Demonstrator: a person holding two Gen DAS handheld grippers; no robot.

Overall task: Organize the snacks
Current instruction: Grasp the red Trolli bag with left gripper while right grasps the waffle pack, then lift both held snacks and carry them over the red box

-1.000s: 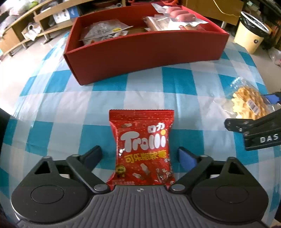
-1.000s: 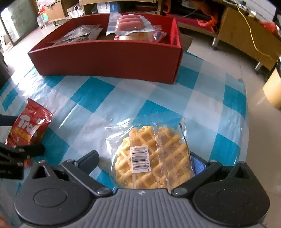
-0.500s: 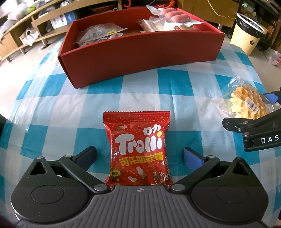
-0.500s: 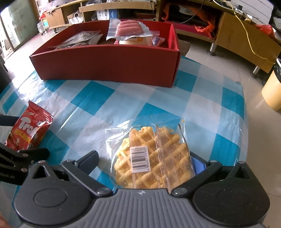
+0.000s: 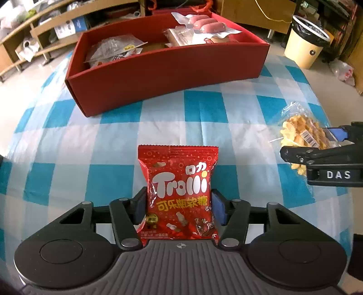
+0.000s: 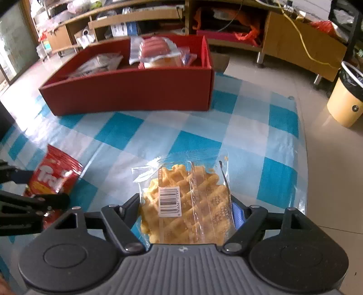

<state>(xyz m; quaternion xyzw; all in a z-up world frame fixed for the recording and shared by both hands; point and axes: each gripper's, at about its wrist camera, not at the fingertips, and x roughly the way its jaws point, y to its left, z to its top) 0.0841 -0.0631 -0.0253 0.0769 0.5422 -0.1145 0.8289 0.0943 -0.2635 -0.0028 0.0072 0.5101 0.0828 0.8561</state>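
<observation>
A red Trolli candy bag [image 5: 179, 192] is pinched between the fingers of my left gripper [image 5: 178, 207], which is shut on it and holds it just above the checked tablecloth. It also shows in the right wrist view [image 6: 55, 177]. My right gripper [image 6: 185, 211] is shut on a clear waffle packet [image 6: 188, 204], also lifted; the packet shows in the left wrist view [image 5: 299, 133]. A red box [image 5: 168, 65] at the far side of the table holds sausages [image 5: 207, 21] and other snack packets [image 5: 113, 46].
The blue and white checked table [image 5: 204, 109] ends at a rounded edge on the right [image 6: 301, 158]. A yellow bin [image 6: 347, 102] stands on the floor to the right. Wooden shelves [image 6: 127, 20] line the back of the room.
Both grippers have closed on their packets and risen. The Trolli bag and the waffle packet are now squeezed and lifted, and the red box interior shows more from above.
</observation>
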